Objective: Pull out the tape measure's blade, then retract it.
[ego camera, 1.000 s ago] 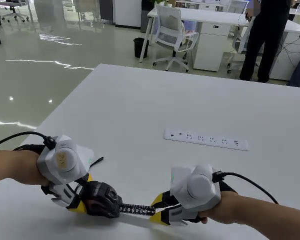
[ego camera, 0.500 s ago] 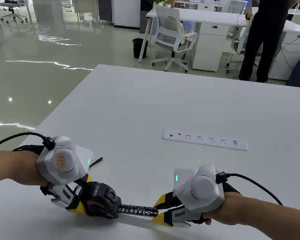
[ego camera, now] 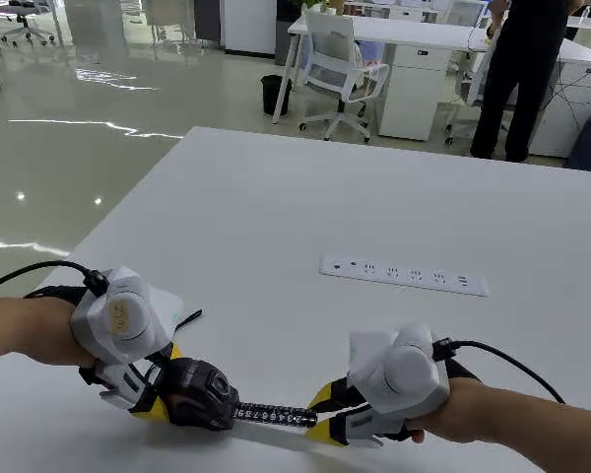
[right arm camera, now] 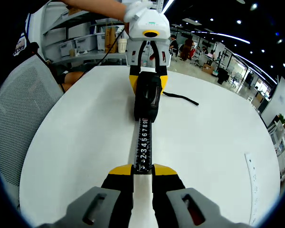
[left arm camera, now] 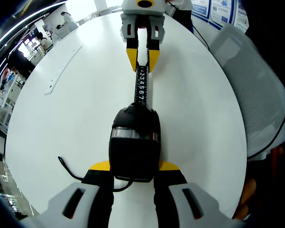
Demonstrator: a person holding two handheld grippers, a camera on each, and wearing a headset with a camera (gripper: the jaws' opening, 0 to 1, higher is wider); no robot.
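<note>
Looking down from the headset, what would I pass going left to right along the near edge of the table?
Left gripper → tape measure clamped in its jaws → blade drawn out to the right → right gripper pinching the blade's end.

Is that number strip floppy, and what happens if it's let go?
Likely fairly stiff: the blade runs straight from the case to the right gripper with no sag. Being thin, it would probably bend if pushed sideways. Let go, it may snap back into the case.
</note>
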